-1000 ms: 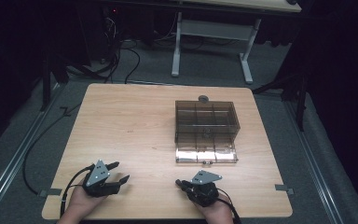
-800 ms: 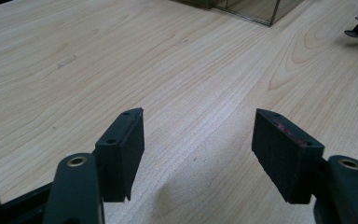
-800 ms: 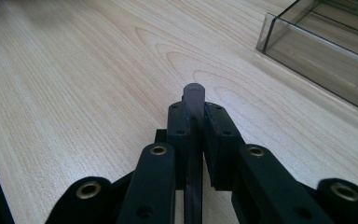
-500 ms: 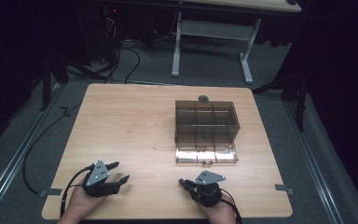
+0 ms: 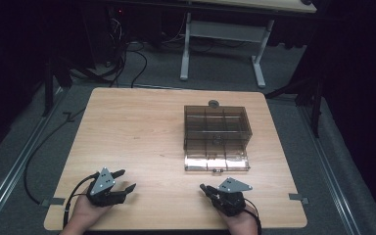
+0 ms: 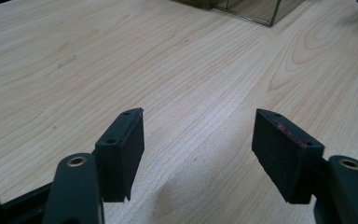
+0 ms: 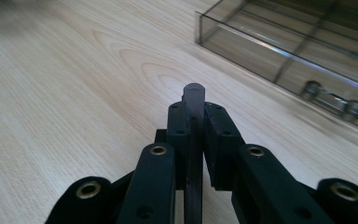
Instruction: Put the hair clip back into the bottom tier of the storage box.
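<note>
A smoke-tinted clear compartment box (image 5: 217,128) stands right of the table's middle, its lid (image 5: 217,161) folded flat toward me. In the right gripper view its front wall (image 7: 279,51) and metal latch (image 7: 334,103) lie just ahead to the right. My right gripper (image 5: 204,188) rests near the front edge, shut (image 7: 194,112) on a thin dark flat piece (image 7: 194,93) that sticks out past the pads. My left gripper (image 5: 127,179) sits at the front left, open (image 6: 198,135), with bare wood between its pads.
A small round dark disc (image 5: 213,103) lies just behind the box. The wooden table (image 5: 127,127) is bare on its left half. Beyond the far edge are cables on the floor and a white table frame (image 5: 223,34).
My right gripper has shifted slightly to the right along the front edge. The left gripper and the box have not moved.
</note>
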The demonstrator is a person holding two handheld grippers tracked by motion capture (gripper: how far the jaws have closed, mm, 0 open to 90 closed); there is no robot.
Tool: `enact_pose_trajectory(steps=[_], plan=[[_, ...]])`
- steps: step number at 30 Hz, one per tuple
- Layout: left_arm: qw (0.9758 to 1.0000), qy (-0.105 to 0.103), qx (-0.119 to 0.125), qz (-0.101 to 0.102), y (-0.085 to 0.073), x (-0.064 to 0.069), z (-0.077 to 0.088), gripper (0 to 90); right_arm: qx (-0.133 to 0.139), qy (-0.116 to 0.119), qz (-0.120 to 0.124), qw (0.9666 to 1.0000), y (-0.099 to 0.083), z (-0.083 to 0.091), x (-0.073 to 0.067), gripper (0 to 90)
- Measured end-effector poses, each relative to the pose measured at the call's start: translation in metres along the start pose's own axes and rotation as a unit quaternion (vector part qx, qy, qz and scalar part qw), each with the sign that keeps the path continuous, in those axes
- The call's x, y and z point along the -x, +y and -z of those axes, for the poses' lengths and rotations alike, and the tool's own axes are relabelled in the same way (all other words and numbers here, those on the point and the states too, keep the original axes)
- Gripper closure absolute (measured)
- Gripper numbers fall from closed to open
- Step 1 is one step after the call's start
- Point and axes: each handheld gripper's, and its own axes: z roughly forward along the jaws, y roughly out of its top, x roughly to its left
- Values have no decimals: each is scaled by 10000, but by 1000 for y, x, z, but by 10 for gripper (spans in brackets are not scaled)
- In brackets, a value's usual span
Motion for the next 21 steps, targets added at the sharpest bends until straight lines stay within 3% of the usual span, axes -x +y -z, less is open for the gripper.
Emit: enact_pose_trajectory(steps=[13,21], plan=[[10000,1,7,-3,0,0,0,347,-64,-442,-215,9988,-15,19,21,817],[10000,-7,-1,1,0,0,0,346,-245,-612,-250,9975,-23,16,26,816]])
